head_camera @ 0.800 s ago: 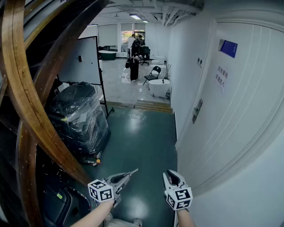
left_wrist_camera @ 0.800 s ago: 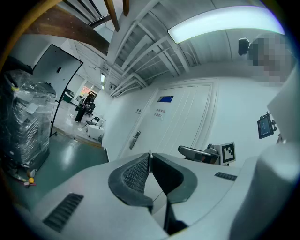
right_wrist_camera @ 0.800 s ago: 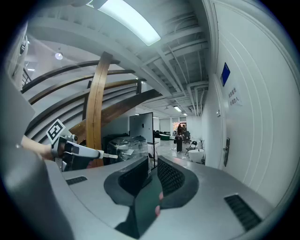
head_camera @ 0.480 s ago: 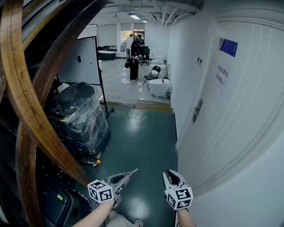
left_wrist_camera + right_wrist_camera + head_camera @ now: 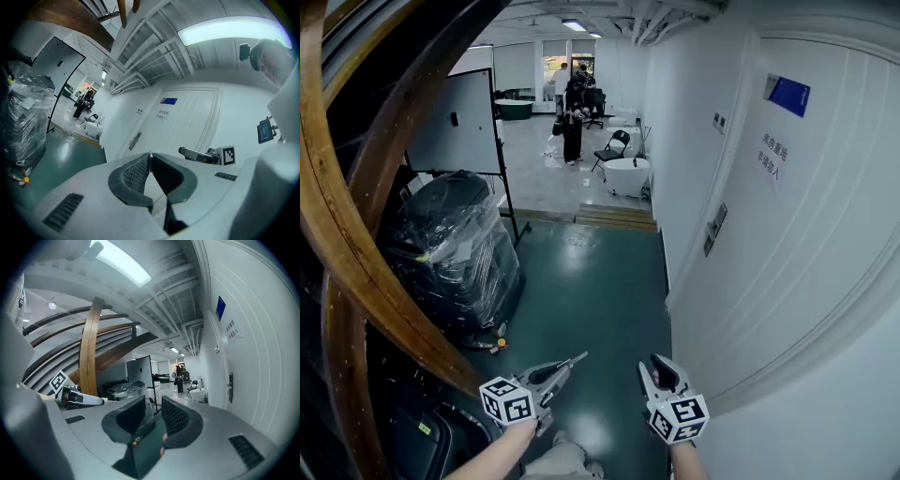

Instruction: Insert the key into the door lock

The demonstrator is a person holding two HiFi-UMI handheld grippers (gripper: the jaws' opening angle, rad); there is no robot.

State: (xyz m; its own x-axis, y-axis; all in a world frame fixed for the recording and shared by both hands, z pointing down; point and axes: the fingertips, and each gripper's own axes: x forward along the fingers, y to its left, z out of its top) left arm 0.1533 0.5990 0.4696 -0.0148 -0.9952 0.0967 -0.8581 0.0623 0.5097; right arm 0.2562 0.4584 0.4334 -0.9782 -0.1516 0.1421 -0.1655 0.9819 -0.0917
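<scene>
My left gripper [image 5: 566,367] is low in the head view, shut on a thin metal key [image 5: 580,358] that sticks out past its tips. In the left gripper view the key [image 5: 150,154] shows only as a pale sliver between the closed pads. My right gripper [image 5: 654,369] is beside it, open with nothing between its jaws. The white door [image 5: 787,234] runs along the right wall. Its lock plate with handle [image 5: 712,231] is well ahead of both grippers, also visible as the lock plate [image 5: 135,139] and the lock plate [image 5: 230,387] in the two gripper views.
A green floor [image 5: 591,281] leads down the corridor. On the left are a plastic-wrapped load [image 5: 455,248], a whiteboard on a stand [image 5: 455,122] and curved wooden beams [image 5: 356,244]. Far ahead are a step, a white tub [image 5: 628,175], a chair [image 5: 614,148] and people [image 5: 572,117].
The whole scene has slid slightly left and up in the head view. Both grippers keep their places low in the picture with their jaws unchanged. A leg now shows below the left gripper.
</scene>
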